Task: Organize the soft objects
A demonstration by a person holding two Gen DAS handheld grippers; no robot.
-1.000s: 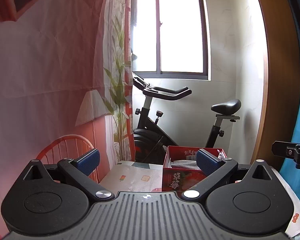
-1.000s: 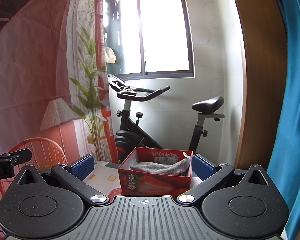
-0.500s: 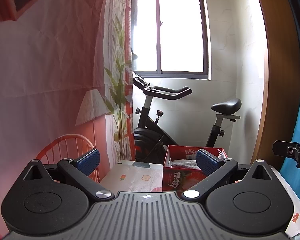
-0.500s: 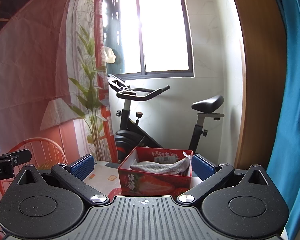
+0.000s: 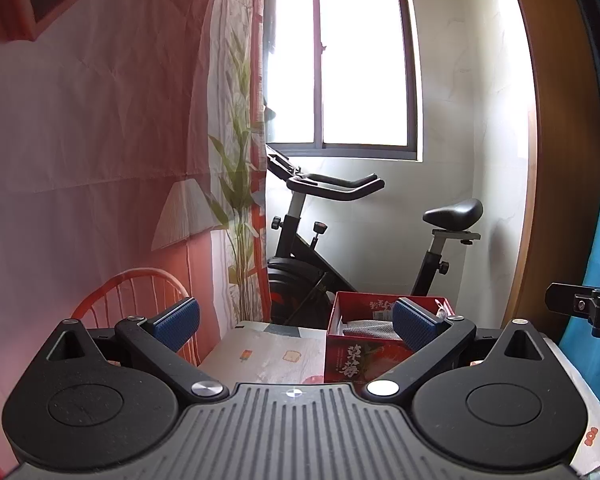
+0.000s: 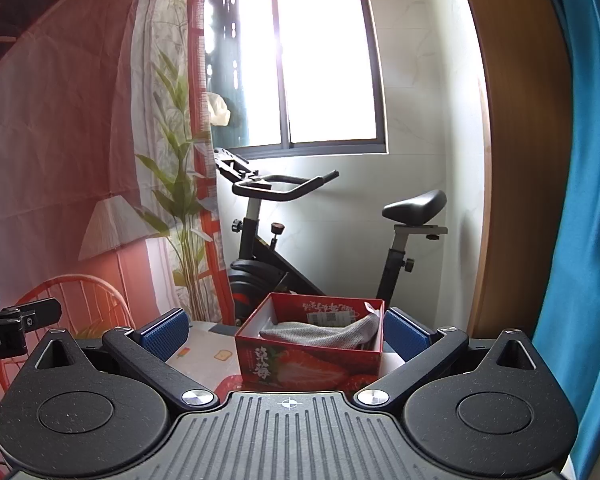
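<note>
A: At centre frame, right wrist view: red strawberry box [image 6: 308, 360] on the table [image 6: 204, 356], grey cloth [image 6: 320, 332] lying inside it. Right gripper [image 6: 286, 326] spread wide, empty, box between its blue pads.

B: Left gripper [image 5: 296, 322]?

A: Also wide apart, nothing held; box sits lower right there, partly behind its right pad. Exercise bike [image 6: 300, 240] behind, blue curtain [image 6: 580, 200] right, red chair [image 5: 140, 300] lower left.
</note>
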